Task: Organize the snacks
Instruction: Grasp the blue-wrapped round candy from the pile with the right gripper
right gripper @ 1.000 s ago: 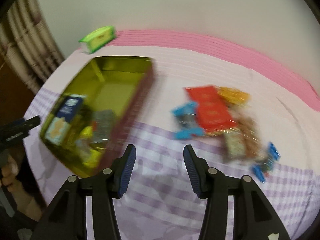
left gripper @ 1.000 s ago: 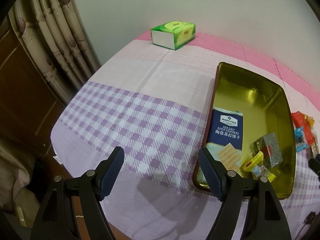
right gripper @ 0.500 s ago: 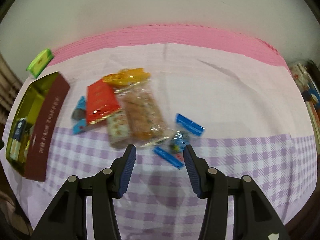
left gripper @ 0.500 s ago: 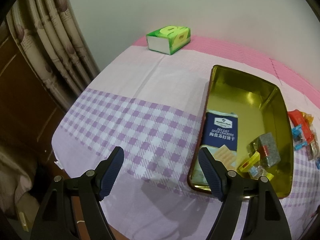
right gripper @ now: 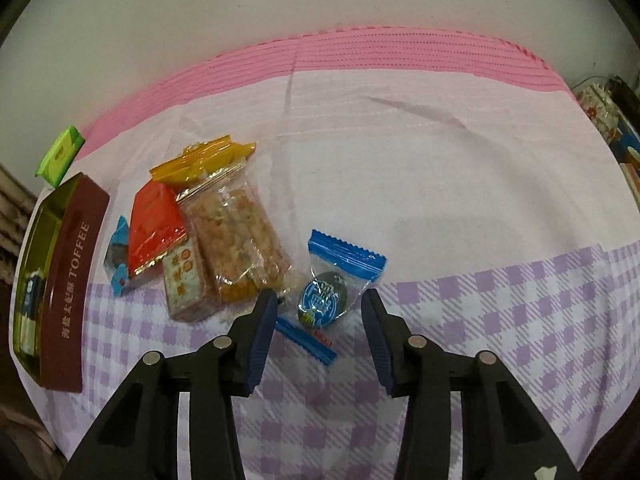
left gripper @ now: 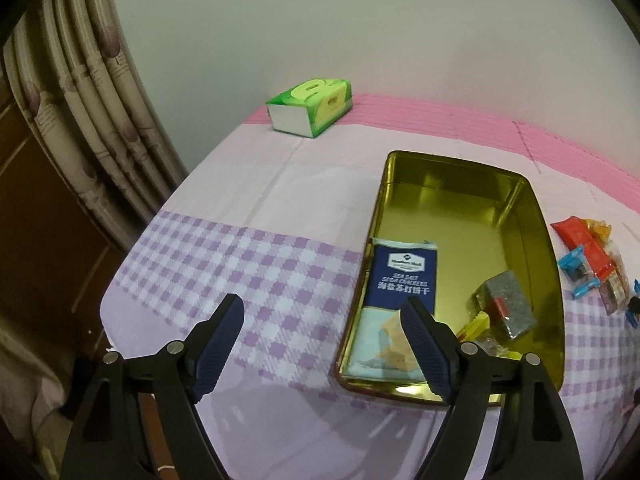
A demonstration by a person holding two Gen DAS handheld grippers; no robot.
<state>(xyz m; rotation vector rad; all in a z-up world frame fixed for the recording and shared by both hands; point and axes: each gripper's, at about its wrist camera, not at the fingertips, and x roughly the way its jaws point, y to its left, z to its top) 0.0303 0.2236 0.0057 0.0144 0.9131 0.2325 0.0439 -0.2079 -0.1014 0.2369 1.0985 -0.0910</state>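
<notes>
Snacks lying on a bench (right gripper: pixel 440 168) draped in a pink and lilac-checked cloth. Landmark: gold rectangular metal tin (left gripper: pixel 448 184) with a maroon outer wall reading TOFFEE (right gripper: pixel 68 276).

Inside the tin, at its near end: navy soda-cracker packet (left gripper: pixel 404 276) lying flat along the left wall; grey foil-wrapped block with a red label (left gripper: pixel 506 306) leaning near the right wall; small yellow wrappers beside it, details too small to tell.

Right of the tin, on the cloth: loose cluster of a red foil pouch (right gripper: pixel 154 224), an orange-yellow packet (right gripper: pixel 204 160), a clear bag of golden crisp cakes (right gripper: pixel 236 236), a small white-and-red packet (right gripper: pixel 186 280) and a blue-ended sweet (right gripper: pixel 118 252) closest to the tin. Further right of the tin, apart from the cluster: clear sachet with blue serrated ends and a round blue-labelled sweet (right gripper: pixel 326 294).

Far beyond the tin, at the bench's back corner: green tissue box (left gripper: pixel 310 106).

Right hand-held gripper (right gripper: pixel 318 300) is hovering over that sachet, jaws either side of it, having just been narrowing, pads not pressing on it. Left hand-held gripper (left gripper: pixel 320 312) is hanging spread wide at the tin's near left corner, jaws having just been widening, nothing gripped.
</notes>
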